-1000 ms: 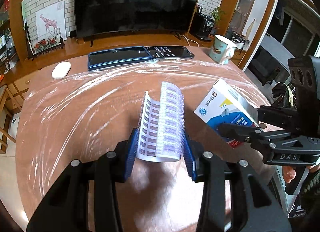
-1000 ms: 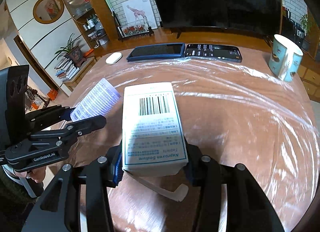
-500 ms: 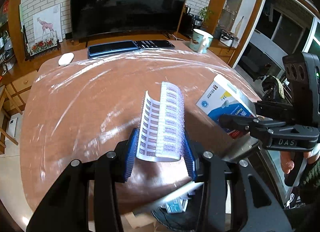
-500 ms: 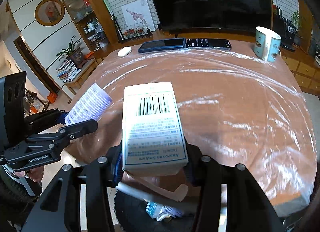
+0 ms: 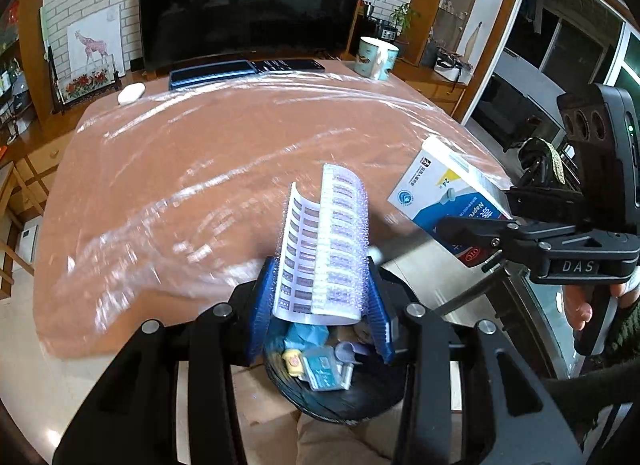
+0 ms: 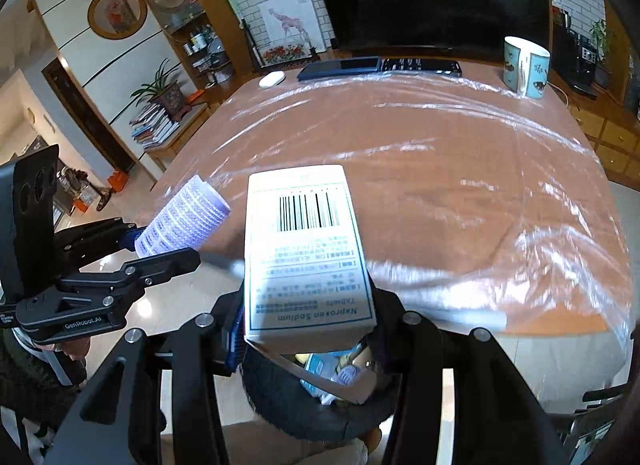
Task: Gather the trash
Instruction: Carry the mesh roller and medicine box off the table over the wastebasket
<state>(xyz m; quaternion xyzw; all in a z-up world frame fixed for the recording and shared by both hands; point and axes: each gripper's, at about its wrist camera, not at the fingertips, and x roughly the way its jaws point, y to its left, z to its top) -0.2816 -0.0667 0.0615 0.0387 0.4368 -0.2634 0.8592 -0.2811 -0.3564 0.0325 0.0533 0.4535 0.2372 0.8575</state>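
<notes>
A: Left view: the left tongs (image 5: 320, 305) pinch a curled blister sheet (image 5: 324, 249) above a black bin (image 5: 340, 405) at six o'clock, off the bench (image 5: 200, 165) edge.

B: Right view: the right tongs (image 6: 304, 329) pinch the medicine box (image 6: 304, 253), barcode up; the left view shows its blue face at three o'clock.

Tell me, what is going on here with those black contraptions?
A person is clearing rubbish off a table, holding tongs in each hand. The left tongs are shut on a curled blister sheet, and the right tongs are shut on a white medicine box. Both hang over a black bin beside the table, already holding scraps. Nothing has been dropped yet.
</notes>
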